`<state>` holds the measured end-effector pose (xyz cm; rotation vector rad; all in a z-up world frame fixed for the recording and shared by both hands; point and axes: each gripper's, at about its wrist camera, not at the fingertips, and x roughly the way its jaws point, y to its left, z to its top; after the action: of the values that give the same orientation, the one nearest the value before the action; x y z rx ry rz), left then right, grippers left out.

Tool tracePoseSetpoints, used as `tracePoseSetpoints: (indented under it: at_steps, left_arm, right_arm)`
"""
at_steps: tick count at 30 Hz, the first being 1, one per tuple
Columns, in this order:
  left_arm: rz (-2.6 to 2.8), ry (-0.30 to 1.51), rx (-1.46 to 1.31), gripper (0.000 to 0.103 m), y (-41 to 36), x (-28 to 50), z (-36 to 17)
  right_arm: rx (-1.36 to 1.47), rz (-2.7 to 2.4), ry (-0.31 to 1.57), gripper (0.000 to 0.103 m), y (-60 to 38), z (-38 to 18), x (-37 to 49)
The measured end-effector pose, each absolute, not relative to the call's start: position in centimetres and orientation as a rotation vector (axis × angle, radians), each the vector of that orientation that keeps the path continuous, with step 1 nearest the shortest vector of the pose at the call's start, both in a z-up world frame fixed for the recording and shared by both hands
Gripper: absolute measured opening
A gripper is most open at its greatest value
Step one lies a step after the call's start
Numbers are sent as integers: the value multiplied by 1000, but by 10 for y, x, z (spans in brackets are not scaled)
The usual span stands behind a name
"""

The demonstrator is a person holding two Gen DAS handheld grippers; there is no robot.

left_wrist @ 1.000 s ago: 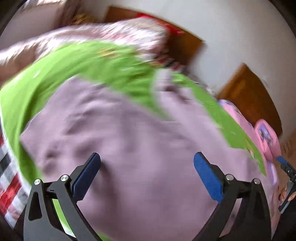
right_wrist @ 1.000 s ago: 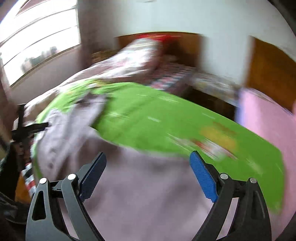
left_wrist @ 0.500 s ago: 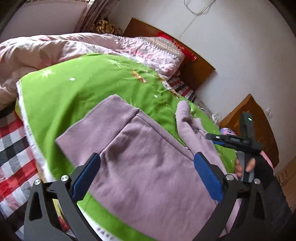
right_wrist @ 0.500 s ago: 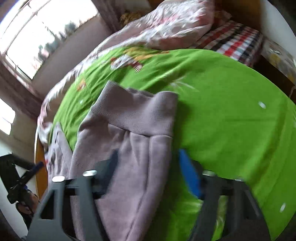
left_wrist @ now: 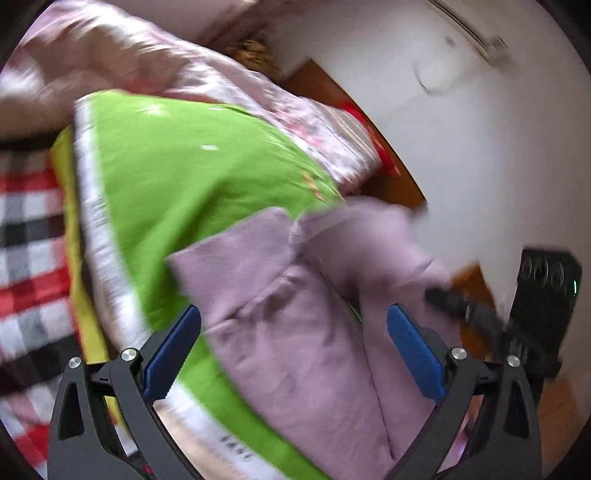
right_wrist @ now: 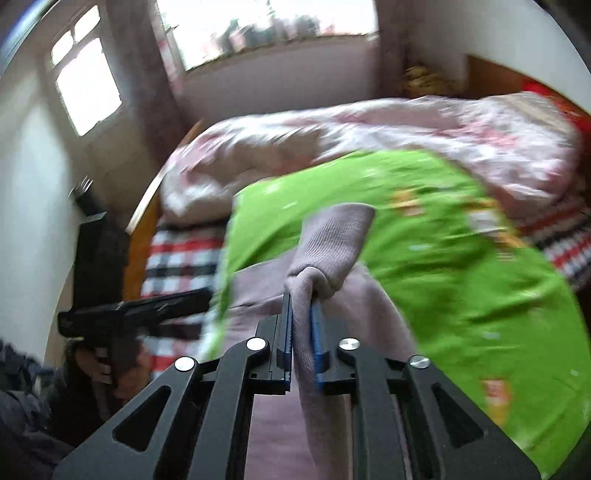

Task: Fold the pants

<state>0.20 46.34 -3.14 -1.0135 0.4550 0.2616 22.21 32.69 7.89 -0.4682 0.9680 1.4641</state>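
Mauve pants [left_wrist: 295, 332] lie on a green blanket [left_wrist: 177, 184] on a bed. My left gripper [left_wrist: 293, 314] hovers open over them, and nothing is pinched between its blue pads [left_wrist: 173, 343]. In the right wrist view my right gripper [right_wrist: 301, 306] has a bunched fold of the pants between its pads, just below a ribbed band [right_wrist: 332, 240] that stands up past the fingertips. Its jaws are closing, and the pads press on the cloth. The rest of the pants [right_wrist: 258, 288] trails down onto the blanket [right_wrist: 461, 277].
A pink floral quilt [right_wrist: 332, 140] is heaped at the bed's far side. A red, black and white checked sheet [left_wrist: 29, 258] shows beside the blanket. A wooden headboard [left_wrist: 402, 184] meets a white wall. A person's hand [right_wrist: 99, 365] holds the other gripper at left, below a window [right_wrist: 266, 29].
My right gripper went from wide open to closed on the pants' fabric and swung across the bed with it. The left gripper shifted sideways and rolled, still open.
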Motion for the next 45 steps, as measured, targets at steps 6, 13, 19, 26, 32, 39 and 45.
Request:
tracePoseSetpoints:
  at_steps: [6,13,19,26,32,39,45]
  left_arm:
    - [377,473,-1073,101,482,-45,-51]
    - [138,486,-1026,100,459,-18,-36]
    - [149,608,-985,88,448,28,-48]
    - [164,621,-977,79,450,34,-56]
    - [172,626,-985,69,454,38,-62]
    - [252,671,-909,38,450,38,-56]
    - [314,733,-828,21,441,41,-42]
  right_arm:
    - [-378,1558,1047,84,329,68,228]
    - [-360,1376,916,56,316,67,304]
    - [-498,1440,935,52,340,31,306]
    - [-588,1534,904,41,363,16,292]
    - [-574,1519,889,26,361,14,295]
    - [-578,1500,845,18,356,15,289]
    - [-595,1484,812,11,353,16,282]
